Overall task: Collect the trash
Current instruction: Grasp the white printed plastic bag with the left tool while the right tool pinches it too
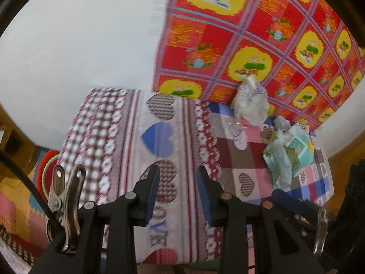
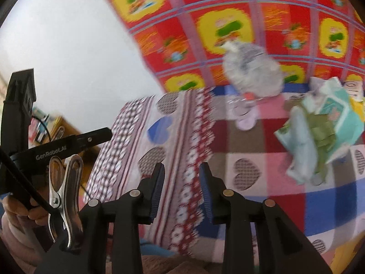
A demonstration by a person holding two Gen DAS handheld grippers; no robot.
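Trash lies on a heart-patterned patchwork blanket [image 1: 159, 118] [image 2: 246, 150]. A crumpled white plastic bag [image 1: 249, 100] [image 2: 253, 73] sits at its far edge against the red and yellow cloth. A heap of teal and green wrappers [image 1: 289, 153] [image 2: 319, 132] is to the right. Between them lies a small clear and pink piece [image 1: 239, 137] [image 2: 245, 116]. My left gripper [image 1: 179, 185] hovers open over the striped heart band, left of the trash, with nothing between its fingers. My right gripper [image 2: 182, 180] is open too, empty, above the blanket's near part and short of the wrappers.
A red and yellow patterned cloth [image 1: 251, 34] [image 2: 228, 11] hangs behind the blanket beside a white wall [image 1: 79, 45]. In the right wrist view a hand [image 2: 13, 210] holds the left gripper's black body [image 2: 20, 114] at the left. A red round thing [image 1: 49, 166] lies low left.
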